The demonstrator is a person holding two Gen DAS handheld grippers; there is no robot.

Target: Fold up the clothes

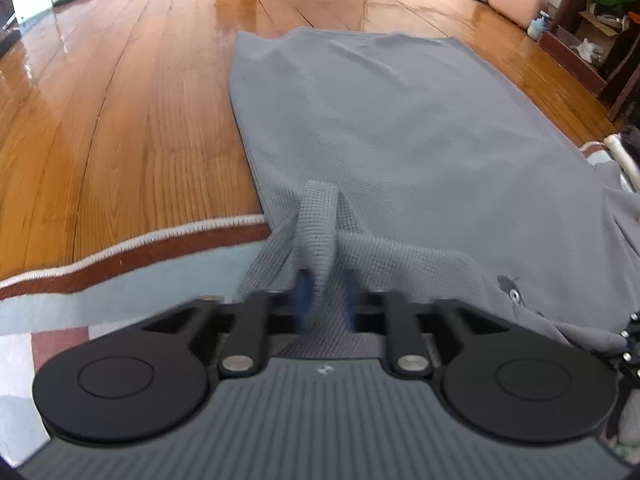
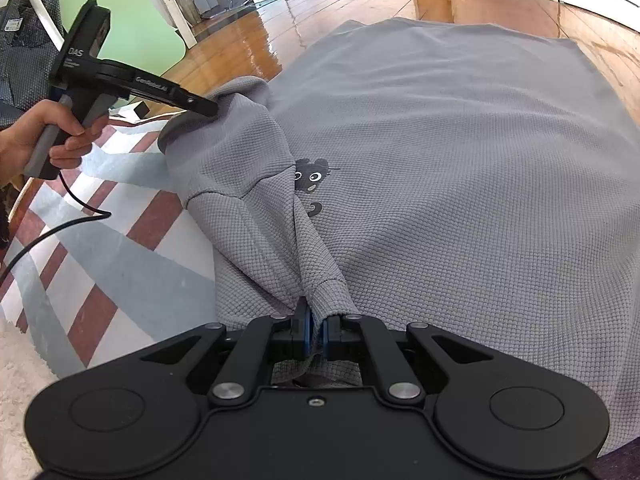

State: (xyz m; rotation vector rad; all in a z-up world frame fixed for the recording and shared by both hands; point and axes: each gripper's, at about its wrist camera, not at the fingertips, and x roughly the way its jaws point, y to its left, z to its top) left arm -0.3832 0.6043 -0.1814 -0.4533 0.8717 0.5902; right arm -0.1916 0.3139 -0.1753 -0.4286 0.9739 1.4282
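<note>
- My right gripper (image 2: pixel 315 330) has its jaws nipped on a fold of the grey waffle-knit shirt (image 2: pixel 460 168).
- My left gripper (image 1: pixel 325 292) grips a bunched fold, jaws narrowly apart around it.
- A dark cartoon print (image 2: pixel 311 176) shows on the shirt.
- The shirt lies half on the striped rug (image 2: pixel 120 240), half on the glossy wooden floor (image 1: pixel 120 100).
- The left gripper reads "DAS".

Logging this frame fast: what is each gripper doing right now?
Left gripper: shut on a fold of the grey waffle-knit shirt.
Right gripper: shut on the shirt's sleeve cuff.
</note>
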